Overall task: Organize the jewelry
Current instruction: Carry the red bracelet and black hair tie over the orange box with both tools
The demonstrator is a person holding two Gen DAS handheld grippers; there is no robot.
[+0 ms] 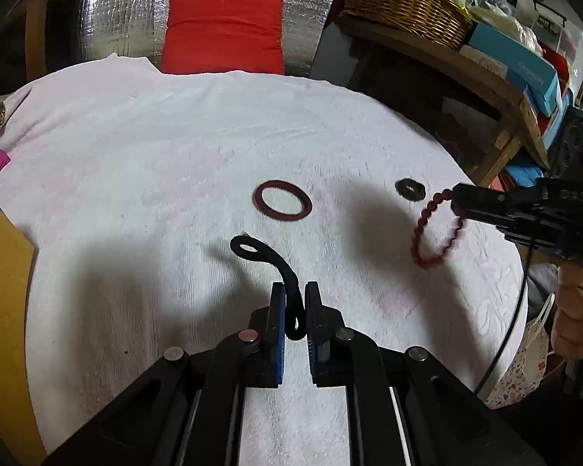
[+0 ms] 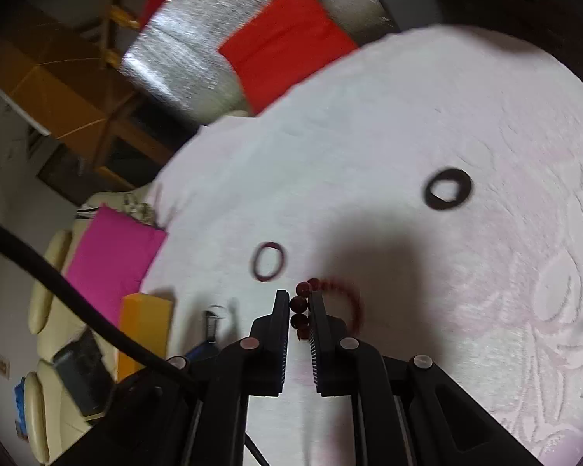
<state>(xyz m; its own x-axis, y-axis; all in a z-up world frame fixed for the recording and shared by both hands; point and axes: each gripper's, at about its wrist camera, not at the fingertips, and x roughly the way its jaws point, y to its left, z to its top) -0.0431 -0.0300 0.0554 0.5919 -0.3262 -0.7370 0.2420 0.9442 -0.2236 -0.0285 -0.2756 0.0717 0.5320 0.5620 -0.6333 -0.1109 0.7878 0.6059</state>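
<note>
Your left gripper [image 1: 294,299] has its jaws pinched on a black cord loop [image 1: 268,260]; the cord's free end trails forward and to the left of the jaws, drooping toward the white towel [image 1: 136,155] on the bench. Your right gripper [image 2: 300,306] has its jaws pressed onto a red bead bracelet [image 2: 297,303], whose loop hangs to the right of the jaws, clear of the towel.

Two pieces lie loose on the towel. The dark red bangle [image 1: 283,206] rests ahead of the left jaws, flat, long axis running crosswise. The small black ring [image 1: 410,189] lies ahead and right of the right jaws, nearer that hand. Both hands being loaded, judge that each held piece needs placing before either loose piece is approached.
</note>
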